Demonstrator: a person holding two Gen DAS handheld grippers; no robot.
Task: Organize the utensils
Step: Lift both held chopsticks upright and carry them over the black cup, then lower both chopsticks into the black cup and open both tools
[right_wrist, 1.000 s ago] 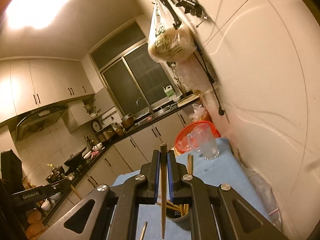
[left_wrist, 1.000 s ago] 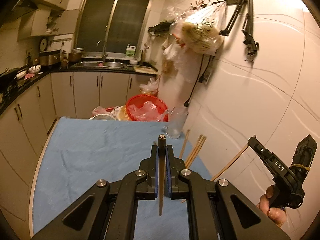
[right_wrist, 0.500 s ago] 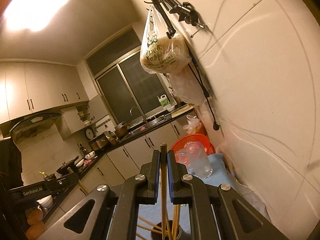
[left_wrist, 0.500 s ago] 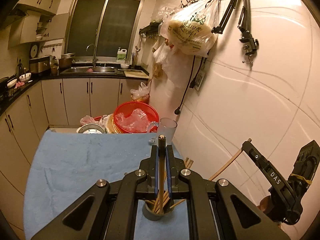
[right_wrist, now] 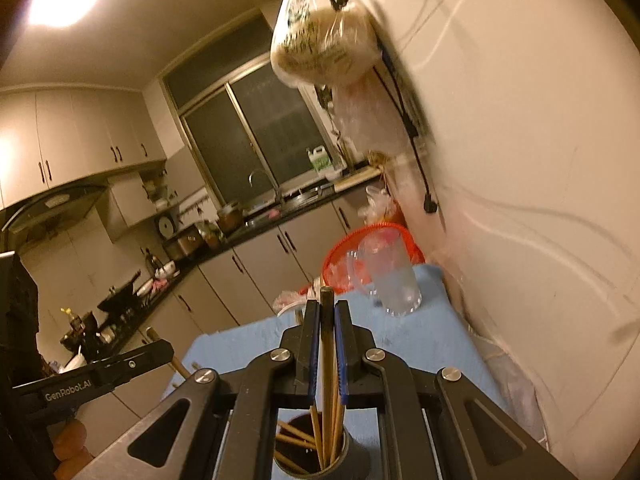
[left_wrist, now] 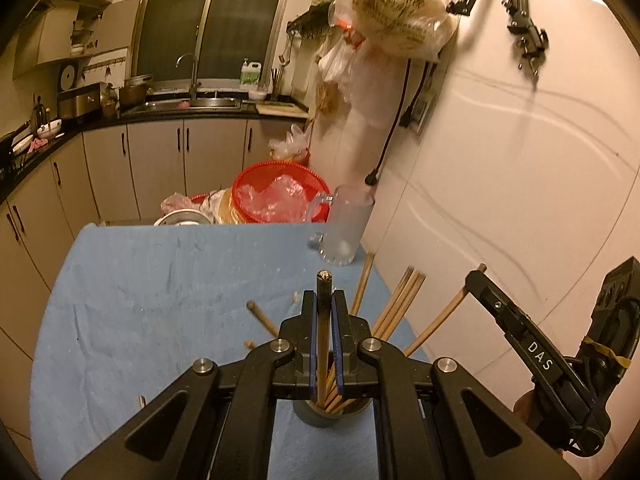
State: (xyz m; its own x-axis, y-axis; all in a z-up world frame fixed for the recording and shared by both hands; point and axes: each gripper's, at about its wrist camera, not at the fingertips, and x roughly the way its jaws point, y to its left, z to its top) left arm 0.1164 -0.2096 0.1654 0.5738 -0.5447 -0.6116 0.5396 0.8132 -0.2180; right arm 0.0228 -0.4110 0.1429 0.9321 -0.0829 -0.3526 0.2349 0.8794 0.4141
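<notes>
A blue cloth [left_wrist: 160, 304] covers the counter in a dim kitchen with pale cabinets and glossy white wall panels. A frosted glass mug [left_wrist: 344, 228] stands near the wall. Each claw, left [left_wrist: 323, 320] and right [right_wrist: 327, 328], is clamped on a slim wooden chopstick [left_wrist: 322, 344] over the round dark holder [right_wrist: 320, 460] bristling with chopsticks.

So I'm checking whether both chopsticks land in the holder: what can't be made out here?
- Left wrist view: the holder base and the held chopstick tip are hidden behind the left gripper fingers.
- Right wrist view: the holder bottom is cut off by the frame edge; the right gripper covers its chopstick tip.
- Right wrist view: the bag on the wall is blurred.
</notes>
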